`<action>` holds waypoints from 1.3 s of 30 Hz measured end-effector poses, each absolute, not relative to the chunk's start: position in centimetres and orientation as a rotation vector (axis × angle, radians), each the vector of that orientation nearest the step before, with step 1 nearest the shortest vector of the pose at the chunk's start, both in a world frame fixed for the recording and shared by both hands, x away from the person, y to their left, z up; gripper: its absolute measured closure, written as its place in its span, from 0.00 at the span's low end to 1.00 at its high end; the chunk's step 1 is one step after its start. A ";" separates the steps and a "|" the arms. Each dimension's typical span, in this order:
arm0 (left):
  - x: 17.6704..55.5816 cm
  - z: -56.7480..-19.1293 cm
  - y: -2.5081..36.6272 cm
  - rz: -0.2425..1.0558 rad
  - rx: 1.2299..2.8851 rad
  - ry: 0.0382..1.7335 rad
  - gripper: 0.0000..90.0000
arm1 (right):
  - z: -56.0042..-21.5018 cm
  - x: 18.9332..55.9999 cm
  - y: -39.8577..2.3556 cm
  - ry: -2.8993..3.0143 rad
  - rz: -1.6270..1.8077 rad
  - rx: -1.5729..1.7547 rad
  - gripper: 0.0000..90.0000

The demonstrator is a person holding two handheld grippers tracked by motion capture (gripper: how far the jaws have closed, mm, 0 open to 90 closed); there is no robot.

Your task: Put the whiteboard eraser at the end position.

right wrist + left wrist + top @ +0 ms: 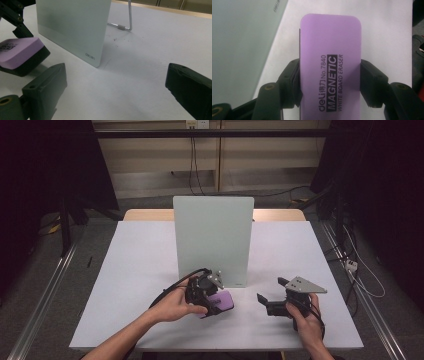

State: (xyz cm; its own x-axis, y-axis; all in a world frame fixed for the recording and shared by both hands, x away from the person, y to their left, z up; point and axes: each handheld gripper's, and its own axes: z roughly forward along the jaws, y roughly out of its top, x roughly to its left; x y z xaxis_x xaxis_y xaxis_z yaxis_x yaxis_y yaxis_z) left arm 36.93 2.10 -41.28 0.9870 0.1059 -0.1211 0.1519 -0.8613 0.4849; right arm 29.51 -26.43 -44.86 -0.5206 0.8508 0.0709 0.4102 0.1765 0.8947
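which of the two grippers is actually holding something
The left gripper, by the standing whiteboard: its jaws clamp the purple eraser. The right gripper has open jaws with nothing between them.

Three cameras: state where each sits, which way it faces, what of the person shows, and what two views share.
High view: above the person's side, looking forward and down on the white table; both forearms, left gripper, right gripper.
Left gripper view: along its jaws, clamped on the purple rectangular whiteboard eraser.
Right gripper view: along its open jaws toward the upright pale-green glass board.
Shared: eraser and board appear in both gripper views.
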 end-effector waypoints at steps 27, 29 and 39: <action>37.0 -43.1 1.5 -0.124 2.603 0.256 0.44 | -44.9 29.5 -26.4 2.012 1.307 1.183 0.04; 37.0 -43.1 1.5 -0.121 2.608 0.254 0.44 | -44.9 29.6 -26.3 2.015 1.305 1.178 0.04; 36.7 -43.3 1.4 -0.056 2.579 0.242 0.27 | -44.9 29.6 -26.4 2.015 1.305 1.183 0.04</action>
State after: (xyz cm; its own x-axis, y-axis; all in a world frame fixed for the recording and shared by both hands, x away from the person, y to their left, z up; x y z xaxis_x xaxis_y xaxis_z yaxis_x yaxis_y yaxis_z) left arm 36.73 1.38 -43.25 0.9830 0.1607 -0.0887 0.1833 -0.8363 0.5167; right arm 29.57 -26.35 -44.92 -0.5238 0.8489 0.0708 0.4118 0.1796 0.8934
